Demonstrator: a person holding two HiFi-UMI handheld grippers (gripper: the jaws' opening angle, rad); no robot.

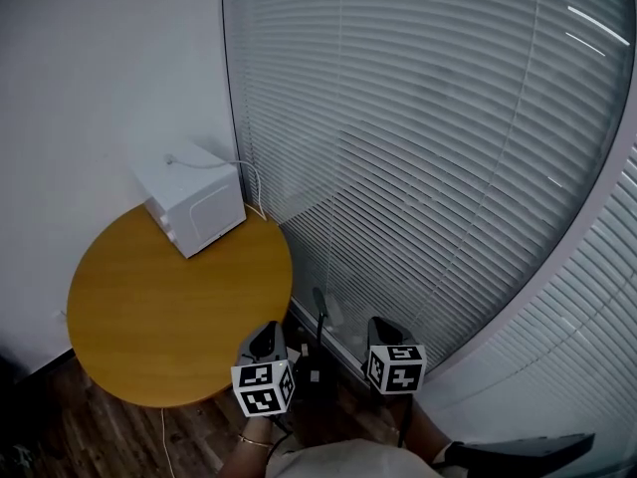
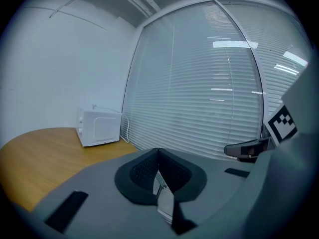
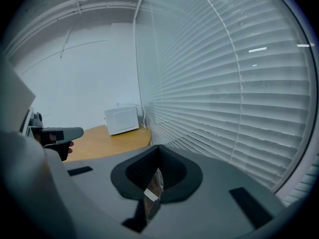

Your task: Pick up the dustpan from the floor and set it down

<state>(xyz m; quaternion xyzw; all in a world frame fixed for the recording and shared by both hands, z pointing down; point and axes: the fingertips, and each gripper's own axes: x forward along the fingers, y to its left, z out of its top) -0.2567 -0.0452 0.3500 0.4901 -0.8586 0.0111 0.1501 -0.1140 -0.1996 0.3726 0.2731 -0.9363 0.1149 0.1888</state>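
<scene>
A slim dark handle (image 1: pixel 319 319) rises from a dark body on the floor by the blinds, between my two grippers; it looks like the dustpan, though it is too dark to be sure. My left gripper (image 1: pixel 267 339) is just left of it, jaws shut with nothing between them (image 2: pixel 158 152). My right gripper (image 1: pixel 384 329) is just right of it, and its jaws also meet with nothing held (image 3: pixel 158 147). Neither touches the handle. Each gripper view shows the other gripper at its edge, the right one (image 2: pixel 247 149) and the left one (image 3: pixel 56 133), but no dustpan.
A round wooden table (image 1: pixel 149 317) stands at the left with a white boxy appliance (image 1: pixel 194 205) and its cable at the back. Closed blinds (image 1: pixel 428 167) fill the curved wall ahead. Small white scraps (image 1: pixel 313 374) lie on the dark wood floor. A leg and a dark shoe (image 1: pixel 523 452) are at bottom right.
</scene>
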